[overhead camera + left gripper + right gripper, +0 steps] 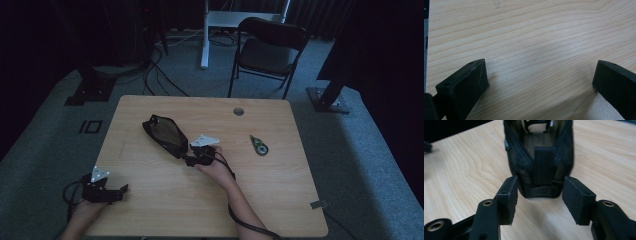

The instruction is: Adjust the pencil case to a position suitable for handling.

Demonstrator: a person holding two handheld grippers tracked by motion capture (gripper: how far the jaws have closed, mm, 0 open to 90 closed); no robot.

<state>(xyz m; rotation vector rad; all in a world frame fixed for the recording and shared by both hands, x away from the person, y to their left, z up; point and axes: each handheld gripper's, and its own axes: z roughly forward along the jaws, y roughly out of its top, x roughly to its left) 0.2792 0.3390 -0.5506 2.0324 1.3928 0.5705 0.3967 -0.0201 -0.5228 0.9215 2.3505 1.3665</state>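
A black mesh pouch (164, 134) lies slantwise on the wooden table (165, 205), left of centre. My right gripper (189, 159) is at the pouch's near end. In the right gripper view the pouch (541, 165) runs away from me, and the right gripper (540, 186) has one pad pressed against each side of its end. Through the mesh a dark flat strip shows inside. My left gripper (122, 190) rests near the table's front left corner. In the left gripper view the left gripper (540, 72) stands open over bare wood with nothing between its jaws.
A small green and black tape dispenser (259, 145) lies right of centre. A round cable hole (238, 111) sits near the far edge. A black folding chair (270, 50) stands behind the table, and a grey clip (318, 204) sits at the front right edge.
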